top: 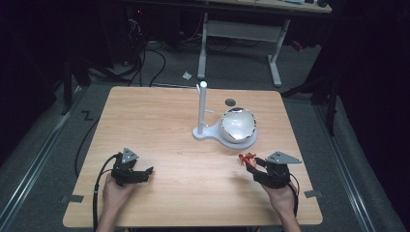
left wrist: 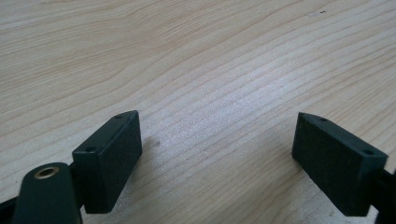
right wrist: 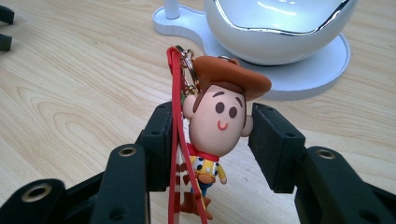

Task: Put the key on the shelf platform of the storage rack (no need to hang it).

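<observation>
A small cowboy figure keychain (right wrist: pixel 219 121) with a brown hat, a metal ring and a red strap (right wrist: pixel 175 116) is held by its head in my right gripper (right wrist: pixel 213 114), jaws shut on both sides of the head. In the high view the keychain (top: pixel 246 158) hangs a little above the table at the right, in front of my right gripper (top: pixel 252 164). My left gripper (top: pixel 147 171) rests low at the table's left front. Its jaws stand apart, with bare wood between them (left wrist: pixel 217 140).
A white stand has an upright pole (top: pixel 202 108) and a flat base (top: pixel 205 133) that carries a glossy white bowl (top: pixel 238 125) just beyond the keychain; the bowl (right wrist: pixel 280 23) looms close in the right gripper view. The wooden table (top: pixel 159 121) has a small dark hole (top: pixel 230 102) at the back.
</observation>
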The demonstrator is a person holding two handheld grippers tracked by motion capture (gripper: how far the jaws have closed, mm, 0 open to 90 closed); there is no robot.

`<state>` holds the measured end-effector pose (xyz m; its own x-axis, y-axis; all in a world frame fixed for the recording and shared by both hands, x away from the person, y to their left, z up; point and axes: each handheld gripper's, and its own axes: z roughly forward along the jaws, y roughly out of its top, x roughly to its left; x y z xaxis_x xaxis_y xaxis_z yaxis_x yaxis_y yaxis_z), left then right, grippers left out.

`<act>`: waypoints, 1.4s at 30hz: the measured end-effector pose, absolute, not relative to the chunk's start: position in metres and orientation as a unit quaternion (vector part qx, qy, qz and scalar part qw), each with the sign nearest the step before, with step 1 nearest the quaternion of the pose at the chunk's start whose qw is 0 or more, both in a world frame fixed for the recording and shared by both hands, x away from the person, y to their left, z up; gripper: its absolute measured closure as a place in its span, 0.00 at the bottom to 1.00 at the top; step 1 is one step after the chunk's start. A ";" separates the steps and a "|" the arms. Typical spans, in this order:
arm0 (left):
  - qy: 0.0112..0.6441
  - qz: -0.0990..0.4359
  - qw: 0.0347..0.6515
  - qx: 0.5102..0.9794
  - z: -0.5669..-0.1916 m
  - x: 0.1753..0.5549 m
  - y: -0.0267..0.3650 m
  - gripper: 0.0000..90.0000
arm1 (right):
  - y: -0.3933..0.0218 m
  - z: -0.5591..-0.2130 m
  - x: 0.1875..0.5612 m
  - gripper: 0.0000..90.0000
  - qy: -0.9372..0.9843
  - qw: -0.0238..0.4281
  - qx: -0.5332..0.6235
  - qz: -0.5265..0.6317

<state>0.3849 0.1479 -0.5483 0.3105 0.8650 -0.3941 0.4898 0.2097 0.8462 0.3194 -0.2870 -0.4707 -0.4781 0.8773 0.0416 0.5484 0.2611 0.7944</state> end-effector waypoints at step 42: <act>0.563 0.175 0.540 0.600 -0.548 0.385 0.147 0.18 | -0.302 -0.415 0.377 0.59 0.744 0.206 0.477 0.420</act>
